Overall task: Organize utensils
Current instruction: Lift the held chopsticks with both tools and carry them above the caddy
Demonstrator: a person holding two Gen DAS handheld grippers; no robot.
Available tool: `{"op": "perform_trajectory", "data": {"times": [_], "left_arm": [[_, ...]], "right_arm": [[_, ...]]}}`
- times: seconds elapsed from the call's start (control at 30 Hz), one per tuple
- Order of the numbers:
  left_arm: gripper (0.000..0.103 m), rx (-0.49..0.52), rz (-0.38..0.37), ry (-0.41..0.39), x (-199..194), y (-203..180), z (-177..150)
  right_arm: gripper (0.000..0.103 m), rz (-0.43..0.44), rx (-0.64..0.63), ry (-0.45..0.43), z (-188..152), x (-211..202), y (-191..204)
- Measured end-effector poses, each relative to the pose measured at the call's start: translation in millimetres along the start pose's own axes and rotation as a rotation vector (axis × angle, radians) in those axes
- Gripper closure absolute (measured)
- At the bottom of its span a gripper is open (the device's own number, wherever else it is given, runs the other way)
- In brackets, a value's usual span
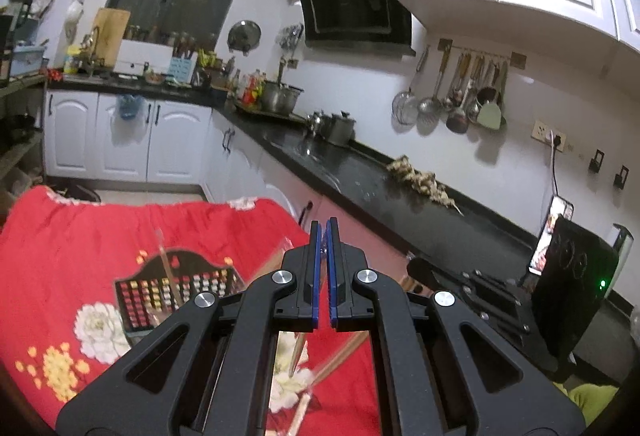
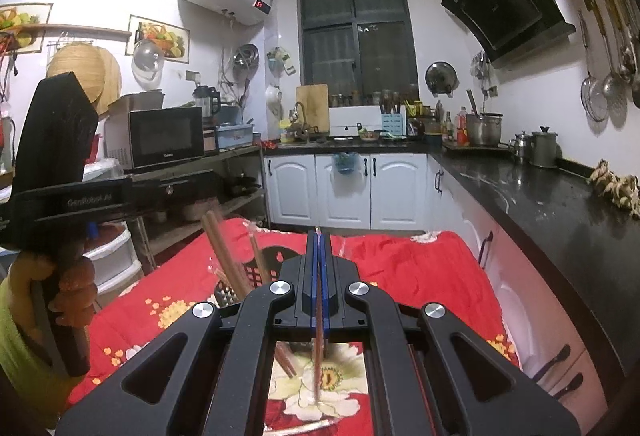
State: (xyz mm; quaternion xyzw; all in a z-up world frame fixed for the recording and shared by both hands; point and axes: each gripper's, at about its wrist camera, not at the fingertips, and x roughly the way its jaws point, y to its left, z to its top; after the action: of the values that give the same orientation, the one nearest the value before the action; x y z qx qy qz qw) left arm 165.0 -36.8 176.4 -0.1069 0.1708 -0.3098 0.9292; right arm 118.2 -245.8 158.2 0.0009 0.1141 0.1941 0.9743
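A black perforated utensil basket [image 1: 176, 294] lies on the red flowered cloth [image 1: 72, 244]; a chopstick stands in it. It also shows in the right wrist view [image 2: 260, 272], with brown chopsticks [image 2: 224, 256] sticking up from it. My left gripper [image 1: 323, 232] is shut, jaws nearly touching, nothing seen between them; loose chopsticks [image 1: 340, 356] lie blurred below it. My right gripper [image 2: 319, 240] is shut on a brown chopstick [image 2: 319, 348] that runs down between the pads. The left gripper's body [image 2: 56, 164] and the hand holding it show at the left.
A black counter [image 1: 400, 196] runs along the right, with steel pots [image 1: 340, 126], a dried bundle [image 1: 420, 178], a black appliance [image 1: 568, 284] and a phone. More chopsticks [image 2: 286, 360] lie on the cloth [image 2: 420, 276]. White cabinets [image 2: 344, 192] stand behind.
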Motion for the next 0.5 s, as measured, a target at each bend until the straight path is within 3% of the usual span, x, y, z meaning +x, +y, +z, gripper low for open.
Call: {"op": "perform_trajectory", "data": {"times": [0.5], "left_arm": [[0.102,-0.015,0.083,-0.100,-5.1,25.6,47.8]], "right_arm": [[0.101,0.032,0.002,-0.048,39.3,27.3,4.0]]}}
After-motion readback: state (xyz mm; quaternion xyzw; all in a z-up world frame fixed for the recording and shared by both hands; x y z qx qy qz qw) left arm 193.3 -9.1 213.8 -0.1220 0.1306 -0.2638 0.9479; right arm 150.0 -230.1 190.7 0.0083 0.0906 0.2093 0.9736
